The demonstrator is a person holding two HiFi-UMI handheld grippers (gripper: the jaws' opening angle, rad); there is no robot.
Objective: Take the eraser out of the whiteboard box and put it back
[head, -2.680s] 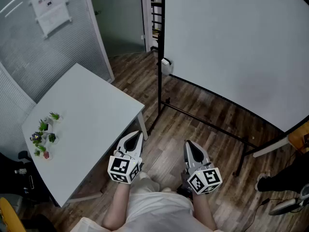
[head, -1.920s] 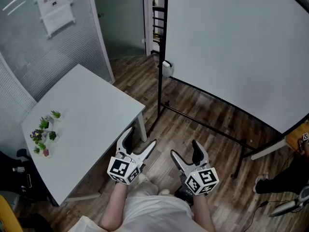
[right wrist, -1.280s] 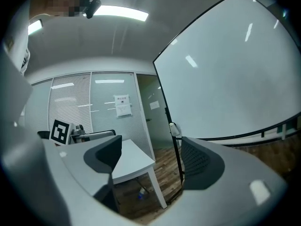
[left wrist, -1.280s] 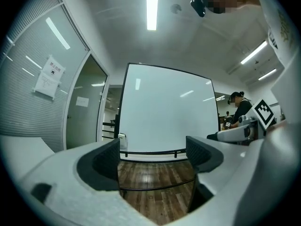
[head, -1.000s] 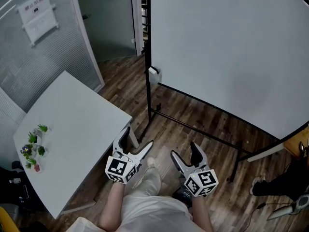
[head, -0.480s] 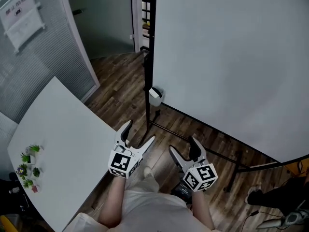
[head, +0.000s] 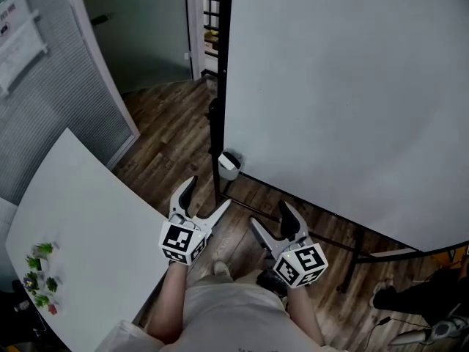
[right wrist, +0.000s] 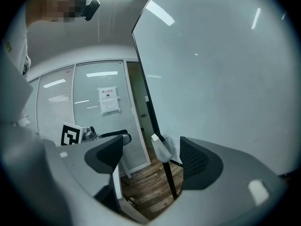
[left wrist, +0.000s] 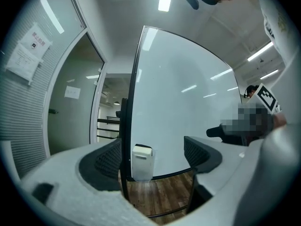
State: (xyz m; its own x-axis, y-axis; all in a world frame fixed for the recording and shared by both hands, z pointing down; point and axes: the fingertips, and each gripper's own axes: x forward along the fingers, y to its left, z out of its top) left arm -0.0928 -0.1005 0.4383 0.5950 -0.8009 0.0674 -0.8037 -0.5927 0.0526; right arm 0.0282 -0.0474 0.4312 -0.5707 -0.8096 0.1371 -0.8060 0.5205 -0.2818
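Closer now than 1 second ago, the whiteboard box (head: 229,165) hangs on the black frame post (head: 218,86), just ahead of the left gripper (head: 207,195), the nearer of the 2. That gripper's jaws, just eased inward slightly, stand wide and empty, as do those of the right gripper (head: 268,215). The box is smooth white plastic and upright; the eraser (left wrist: 142,147) is probably the dark strip at its mouth.

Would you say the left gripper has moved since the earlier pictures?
Yes: the left gripper has come nearer the whiteboard box; its open, empty jaws have just closed slightly.
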